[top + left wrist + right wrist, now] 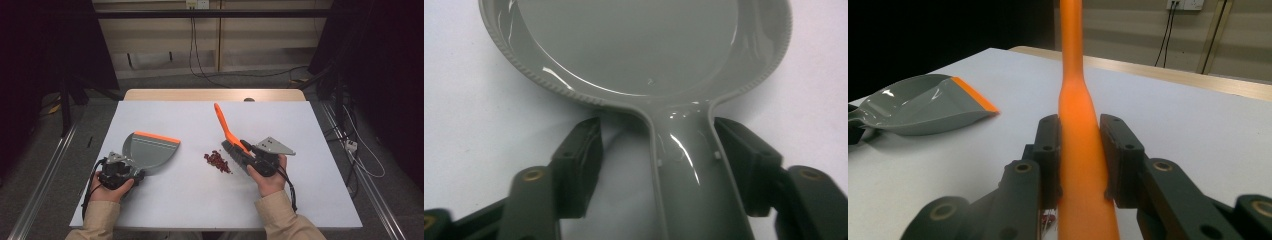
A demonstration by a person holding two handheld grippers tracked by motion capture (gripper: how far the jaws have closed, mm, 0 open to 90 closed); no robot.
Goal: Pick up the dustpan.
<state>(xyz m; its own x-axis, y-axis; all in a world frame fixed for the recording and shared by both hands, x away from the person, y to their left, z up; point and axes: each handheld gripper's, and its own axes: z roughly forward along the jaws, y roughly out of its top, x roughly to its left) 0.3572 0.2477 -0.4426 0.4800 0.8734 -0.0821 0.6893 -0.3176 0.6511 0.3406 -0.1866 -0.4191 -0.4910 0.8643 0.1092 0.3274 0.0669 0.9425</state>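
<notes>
A grey dustpan [150, 150] with an orange lip lies flat on the white table [310, 130], at the left. Its handle [689, 175] runs between the jaws of my left gripper [128, 169]. In the left gripper view [659, 135] the right pad sits against the handle, while a gap separates the left pad [581, 160] from it. My right gripper [244, 150] is shut on the orange handle of a brush [223, 122], whose dark bristles rest on the table beside a small pile of red bits [218, 161]. In the right gripper view [1079, 127] both pads press the brush handle [1075, 100].
Bare white tabletop lies between the dustpan [923, 107] and the brush. A wooden table edge [215, 94] runs along the back, with cables on the floor beyond it. The person's beige sleeves come in from the bottom.
</notes>
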